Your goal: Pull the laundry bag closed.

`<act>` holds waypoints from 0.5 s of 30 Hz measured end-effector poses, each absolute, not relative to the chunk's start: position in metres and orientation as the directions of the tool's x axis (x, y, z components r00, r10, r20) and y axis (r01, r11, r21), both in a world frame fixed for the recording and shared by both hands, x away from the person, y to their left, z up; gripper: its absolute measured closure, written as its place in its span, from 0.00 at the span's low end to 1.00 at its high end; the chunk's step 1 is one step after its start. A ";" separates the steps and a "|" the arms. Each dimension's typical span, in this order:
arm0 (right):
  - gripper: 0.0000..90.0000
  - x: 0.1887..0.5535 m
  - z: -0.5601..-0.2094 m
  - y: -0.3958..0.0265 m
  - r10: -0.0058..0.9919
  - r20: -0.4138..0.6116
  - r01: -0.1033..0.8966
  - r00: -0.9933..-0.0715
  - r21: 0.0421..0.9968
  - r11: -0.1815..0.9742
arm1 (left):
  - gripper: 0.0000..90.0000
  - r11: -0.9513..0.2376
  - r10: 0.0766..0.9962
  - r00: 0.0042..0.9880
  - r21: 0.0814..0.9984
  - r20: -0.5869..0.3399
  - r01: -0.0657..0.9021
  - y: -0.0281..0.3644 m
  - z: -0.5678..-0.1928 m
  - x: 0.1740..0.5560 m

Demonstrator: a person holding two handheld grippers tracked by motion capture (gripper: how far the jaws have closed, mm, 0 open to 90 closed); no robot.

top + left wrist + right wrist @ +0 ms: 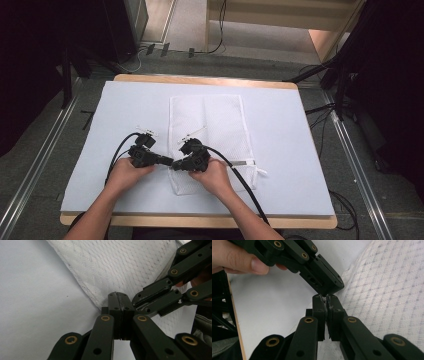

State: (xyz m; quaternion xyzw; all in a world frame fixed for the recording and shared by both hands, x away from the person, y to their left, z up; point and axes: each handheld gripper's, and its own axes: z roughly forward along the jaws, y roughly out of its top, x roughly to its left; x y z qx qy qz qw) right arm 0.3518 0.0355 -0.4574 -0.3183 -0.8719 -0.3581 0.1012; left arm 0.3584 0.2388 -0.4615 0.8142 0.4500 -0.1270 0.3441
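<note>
A white mesh bag (207, 135) lies flat down the middle of a pale sheet (125, 100) covering the table (200, 80). Both grippers meet tip to tip at the bag's left edge, near its bottom corner, at about seven o'clock on the bag. The left gripper (121, 296) has its jaws pressed together on the bag's hem; the right gripper (326, 299) is likewise clamped on a pinch of that same edge, with mesh showing between its pads. The bag's far edge reaches toward twelve o'clock. Bare sheet lies open at nine o'clock and three o'clock, and the table's wooden rim (280, 85) borders it all round.
</note>
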 end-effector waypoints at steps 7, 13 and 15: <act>0.98 0.352 -0.458 0.033 0.483 0.409 0.632 -0.774 0.556 0.540 | 1.00 -0.376 0.660 0.578 0.455 -0.480 0.807 0.235 -0.460 0.356; 0.98 0.352 -0.458 0.028 0.492 0.406 0.635 -0.771 0.554 0.539 | 1.00 -0.386 0.657 0.589 0.462 -0.470 0.799 0.235 -0.460 0.356; 0.98 0.352 -0.458 0.028 0.493 0.410 0.639 -0.768 0.549 0.539 | 1.00 -0.391 0.655 0.594 0.463 -0.468 0.796 0.236 -0.460 0.356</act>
